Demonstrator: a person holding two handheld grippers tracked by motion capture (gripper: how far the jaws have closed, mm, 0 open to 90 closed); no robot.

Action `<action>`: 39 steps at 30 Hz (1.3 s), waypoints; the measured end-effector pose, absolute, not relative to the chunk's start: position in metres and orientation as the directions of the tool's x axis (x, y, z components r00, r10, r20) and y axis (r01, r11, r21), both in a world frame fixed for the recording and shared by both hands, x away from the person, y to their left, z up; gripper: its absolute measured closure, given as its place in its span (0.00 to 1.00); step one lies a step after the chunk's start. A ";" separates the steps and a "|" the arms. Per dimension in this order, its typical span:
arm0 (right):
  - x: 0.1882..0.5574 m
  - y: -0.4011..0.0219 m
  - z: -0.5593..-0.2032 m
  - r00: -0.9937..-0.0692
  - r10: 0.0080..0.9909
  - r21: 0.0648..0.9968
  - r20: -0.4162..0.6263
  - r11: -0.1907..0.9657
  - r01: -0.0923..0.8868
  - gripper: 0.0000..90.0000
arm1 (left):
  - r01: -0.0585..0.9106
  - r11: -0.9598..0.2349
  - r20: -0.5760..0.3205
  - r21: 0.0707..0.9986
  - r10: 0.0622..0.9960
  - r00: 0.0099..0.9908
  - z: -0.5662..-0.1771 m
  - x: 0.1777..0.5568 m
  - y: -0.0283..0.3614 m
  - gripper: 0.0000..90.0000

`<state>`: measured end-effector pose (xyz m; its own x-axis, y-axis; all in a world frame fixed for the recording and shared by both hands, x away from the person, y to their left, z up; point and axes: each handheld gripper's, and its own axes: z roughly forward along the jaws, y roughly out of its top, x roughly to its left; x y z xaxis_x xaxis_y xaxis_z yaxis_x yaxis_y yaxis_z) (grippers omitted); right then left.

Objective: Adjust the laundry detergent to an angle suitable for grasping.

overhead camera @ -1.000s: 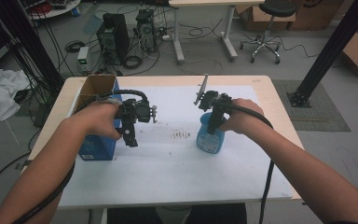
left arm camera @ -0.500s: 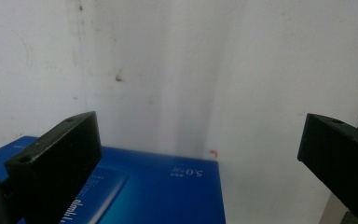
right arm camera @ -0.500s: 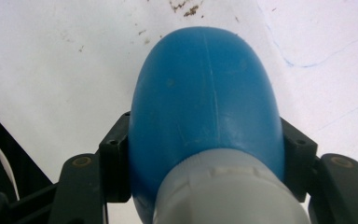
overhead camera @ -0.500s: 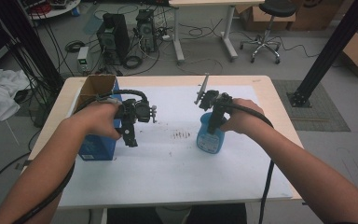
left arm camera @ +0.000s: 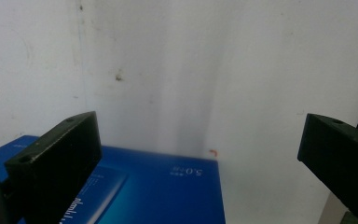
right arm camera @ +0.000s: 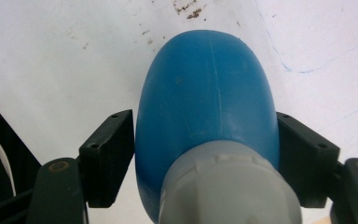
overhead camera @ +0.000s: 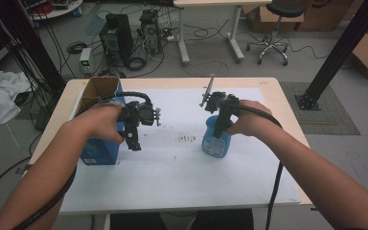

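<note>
The right gripper (overhead camera: 219, 125) straddles the shoulders of a blue spray bottle (overhead camera: 215, 142) standing right of centre on the white table cover (overhead camera: 182, 177). Its jaws have just been opening and flank the bottle at both sides; whether the pads press is unclear. The left gripper (overhead camera: 133, 139) hangs with jaws wide apart and empty, just beside the blue carton (overhead camera: 98, 148) near the left edge. Bare cover lies between them and toward the front edge.

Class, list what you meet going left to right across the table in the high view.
Blue box → left gripper → brown specks → blue bottle, with the right gripper on it.
</note>
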<state>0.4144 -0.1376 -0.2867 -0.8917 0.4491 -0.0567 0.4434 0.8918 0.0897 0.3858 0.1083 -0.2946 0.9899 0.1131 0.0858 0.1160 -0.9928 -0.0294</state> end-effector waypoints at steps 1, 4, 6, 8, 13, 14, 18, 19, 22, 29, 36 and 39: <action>0.414 -0.137 -0.287 -0.892 0.449 0.090 -0.057 0.892 0.443 0.27 | 0.116 -0.993 0.086 -0.029 0.113 0.990 -0.295 0.386 0.108 0.00; 0.415 -0.137 -0.287 -0.893 0.446 0.087 -0.060 0.894 0.440 0.25 | 0.118 -0.993 0.086 -0.029 0.115 0.990 -0.295 0.386 0.109 0.00; 0.416 -0.138 -0.287 -0.896 0.441 0.091 -0.059 0.896 0.435 0.23 | 0.118 -0.992 0.086 -0.031 0.115 0.990 -0.295 0.386 0.109 0.00; 0.416 -0.137 -0.287 -0.895 0.443 0.095 -0.060 0.895 0.436 0.22 | 0.118 -0.992 0.086 -0.031 0.115 0.990 -0.295 0.387 0.109 0.00; 0.417 -0.138 -0.284 -0.897 0.438 0.106 -0.064 0.897 0.430 0.20 | 0.117 -0.993 0.085 -0.024 0.114 0.990 -0.296 0.387 0.109 0.00; 0.417 -0.138 -0.283 -0.897 0.438 0.109 -0.065 0.896 0.430 0.20 | 0.116 -0.993 0.085 -0.028 0.113 0.990 -0.295 0.387 0.109 0.00; 0.417 -0.139 -0.281 -0.898 0.436 0.115 -0.065 0.897 0.427 0.18 | 0.116 -0.993 0.083 -0.028 0.113 0.990 -0.296 0.387 0.110 0.00; 0.417 -0.140 -0.281 -0.898 0.435 0.118 -0.063 0.897 0.426 0.18 | 0.116 -0.993 0.083 -0.028 0.113 0.990 -0.296 0.387 0.110 0.00; 0.416 -0.139 -0.281 -0.898 0.436 0.111 -0.062 0.897 0.428 0.16 | 0.116 -0.993 0.083 -0.027 0.113 0.990 -0.296 0.387 0.110 0.00; 0.416 -0.139 -0.281 -0.902 0.427 0.115 -0.062 0.901 0.419 0.11 | 0.116 -0.993 0.083 -0.027 0.113 0.990 -0.297 0.387 0.110 0.00; 0.415 -0.139 -0.279 -0.908 0.414 0.124 -0.066 0.906 0.404 0.05 | 0.115 -0.993 0.084 -0.028 0.113 0.990 -0.296 0.387 0.109 0.00; 0.414 -0.140 -0.278 -0.908 0.412 0.131 -0.075 0.907 0.400 0.03 | 0.113 -0.993 0.082 -0.030 0.110 0.990 -0.296 0.388 0.108 0.00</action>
